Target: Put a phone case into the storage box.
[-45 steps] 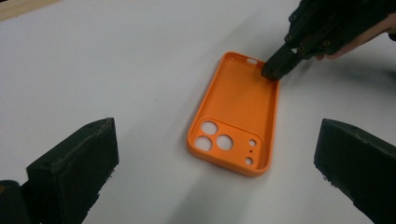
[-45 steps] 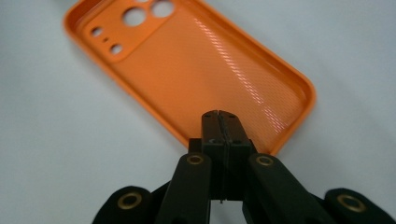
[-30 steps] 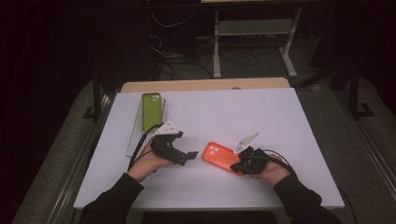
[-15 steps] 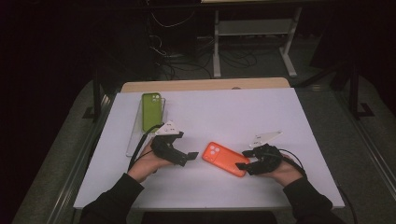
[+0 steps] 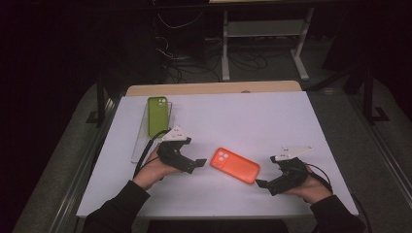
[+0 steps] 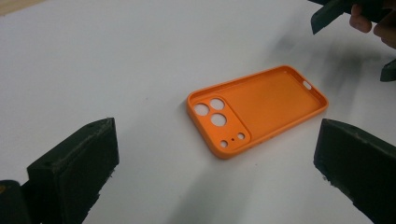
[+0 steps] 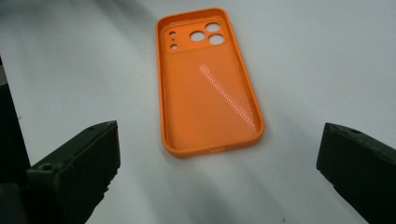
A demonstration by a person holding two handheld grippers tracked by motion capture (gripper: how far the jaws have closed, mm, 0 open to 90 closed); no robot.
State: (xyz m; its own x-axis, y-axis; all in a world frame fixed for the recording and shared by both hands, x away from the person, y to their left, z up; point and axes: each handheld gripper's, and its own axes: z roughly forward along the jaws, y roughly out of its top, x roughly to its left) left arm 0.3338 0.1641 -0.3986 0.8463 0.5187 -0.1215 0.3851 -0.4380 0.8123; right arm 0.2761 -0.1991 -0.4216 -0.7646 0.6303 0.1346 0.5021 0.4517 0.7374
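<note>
An orange phone case [image 5: 234, 165] lies flat on the white table [image 5: 252, 116], hollow side up, with its camera holes toward my left gripper. My left gripper [image 5: 197, 164] rests just left of the case, open, with the case [image 6: 254, 109] ahead of its jaws and apart from them. My right gripper [image 5: 262, 184] sits off the case's lower right end. Its jaws have just been opening and stand wide, with nothing between them. The case [image 7: 208, 79] lies in front of them, untouched. My right gripper [image 6: 355, 46] also shows beyond the case in the left gripper view.
A green phone case [image 5: 157, 115] lies at the table's back left, partly on a pale flat piece [image 5: 140, 143]. A wooden board edge [image 5: 214, 88] runs along the far side. Dark floor, cables and a stand lie beyond.
My right gripper has let go of the orange case, opened its jaws and drawn back to the right. The case lies where it was set. My left gripper has stayed put.
</note>
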